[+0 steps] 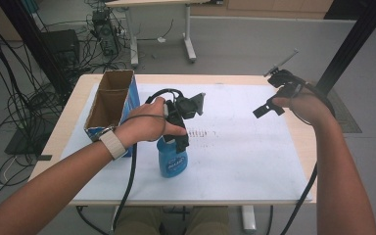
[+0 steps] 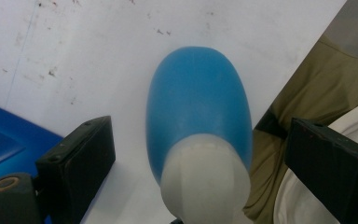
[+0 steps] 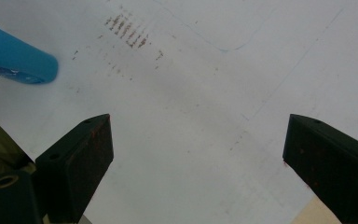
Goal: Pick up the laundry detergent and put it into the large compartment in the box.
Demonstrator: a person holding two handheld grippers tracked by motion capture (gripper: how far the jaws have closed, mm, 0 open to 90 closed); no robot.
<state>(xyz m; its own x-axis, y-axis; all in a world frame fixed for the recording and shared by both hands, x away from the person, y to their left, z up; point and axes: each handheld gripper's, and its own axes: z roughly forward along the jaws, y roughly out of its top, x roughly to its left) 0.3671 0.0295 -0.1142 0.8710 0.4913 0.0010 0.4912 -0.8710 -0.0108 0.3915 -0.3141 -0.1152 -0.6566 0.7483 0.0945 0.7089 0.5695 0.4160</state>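
A blue bottle [image 1: 172,161] with a white cap stands upright on the white sheet [image 1: 245,147] near the table's front middle. My left gripper [image 1: 175,142] hangs over it, pointing down. In the left gripper view, the bottle [image 2: 198,107] rises between the wide-apart jaws of that gripper [image 2: 200,128], and neither jaw touches it. My right gripper [image 1: 273,92] is held up over the sheet's far right part, open with nothing in it. In the right gripper view, that gripper [image 3: 198,123] looks down on bare sheet, with the bottle [image 3: 16,58] at the upper left.
An open cardboard box [image 1: 108,100] with a blue side stands at the table's left, close to my left hand; its blue side [image 2: 4,140] also shows in the left gripper view. Brown smudges [image 1: 201,132] mark the sheet's middle. Cables trail from both grippers over the front edge.
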